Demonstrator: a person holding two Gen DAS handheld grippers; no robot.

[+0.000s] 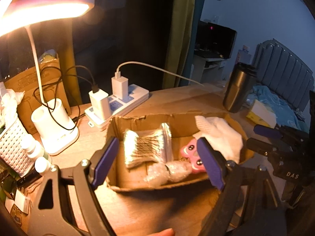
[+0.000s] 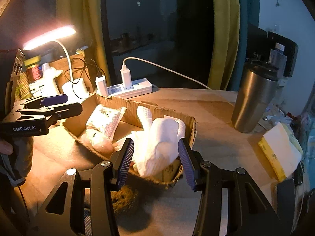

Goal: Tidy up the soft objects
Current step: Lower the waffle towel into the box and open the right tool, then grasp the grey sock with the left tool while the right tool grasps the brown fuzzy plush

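Left wrist view: the left gripper (image 1: pixel 157 163) hangs above a shallow, torn brown cardboard box (image 1: pixel 137 186) on the wooden tabletop (image 1: pixel 177 98), its blue-padded jaws spread wide with nothing between them. Inside the box lie a clear plastic packet of cotton swabs (image 1: pixel 146 147), a crumpled piece of clear bubble wrap (image 1: pixel 167 172), a pink plastic toy with black spots (image 1: pixel 190 153) and a white knitted cotton glove (image 1: pixel 220 135), which is draped over the box's right end. The right gripper (image 1: pixel 275 139) shows at the right edge, beside the box. Behind the box stand a white desk lamp (image 1: pixel 53 129) (lit) and a white power strip with two chargers (image 1: pixel 122 102). Right wrist view: the right gripper (image 2: pixel 155 159) has its jaws parted on either side of the white glove (image 2: pixel 161 141); the pads do not press it, and the glove rests on the box rim (image 2: pixel 194 127), partly inside. The left gripper (image 2: pixel 55 106) is seen at the left, above the box's far end. A steel tumbler (image 2: pixel 254 100) and a yellow tissue pack (image 2: pixel 275 153) stand on the tabletop outside the box. Progress, as a judgement: the four soft or light items are already in the box, and the glove appears released. What may be left is the tissue pack, if it counts as a soft object, and tucking the glove fully in.
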